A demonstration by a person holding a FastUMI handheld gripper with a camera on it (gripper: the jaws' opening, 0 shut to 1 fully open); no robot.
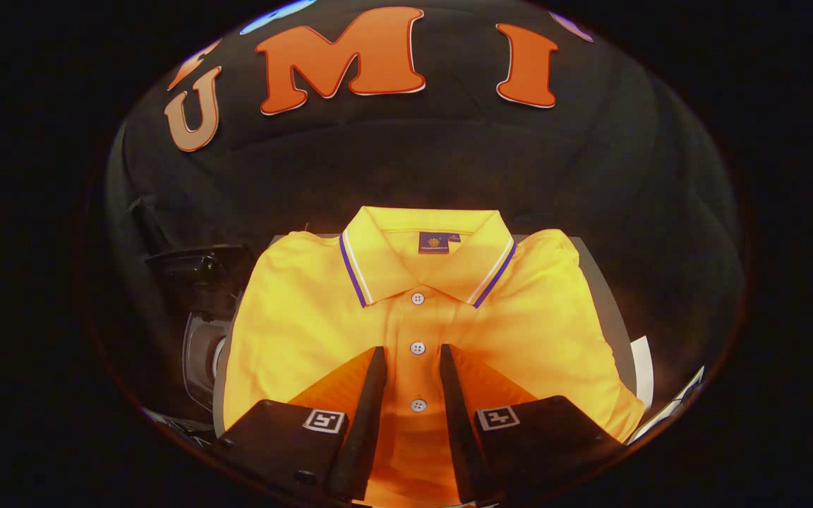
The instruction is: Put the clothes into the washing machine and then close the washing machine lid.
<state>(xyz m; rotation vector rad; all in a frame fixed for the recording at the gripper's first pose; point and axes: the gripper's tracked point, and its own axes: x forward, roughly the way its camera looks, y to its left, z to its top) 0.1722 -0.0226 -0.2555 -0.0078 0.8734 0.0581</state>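
Gripper view, shirt: a folded yellow polo shirt (308,331) lies flat on a grey board (600,296), collar away from the gripper and button strip running straight toward it. Laid out this neatly, it looks ready to be picked up and has not gone into the machine yet.

Gripper view, gripper: the gripper (413,360) sits low over the near part of the shirt. Its fingers stand apart with a gap between them, and the button strip shows in that gap. They pinch nothing that I can see. Whether the tips touch the cloth I cannot tell.

Gripper view, aim: the fingers straddle the middle line of the shirt, probably so that a pinch there gathers the folded layers evenly.

Gripper view, washing machine: a dark, rounded shape with a pale rim (202,331) sits just beside the board on the left. I take it for the washing machine with its lid raised, though it is too dim to be sure.

Gripper view, stage: early, by my judgement; the shirt must be grasped first.
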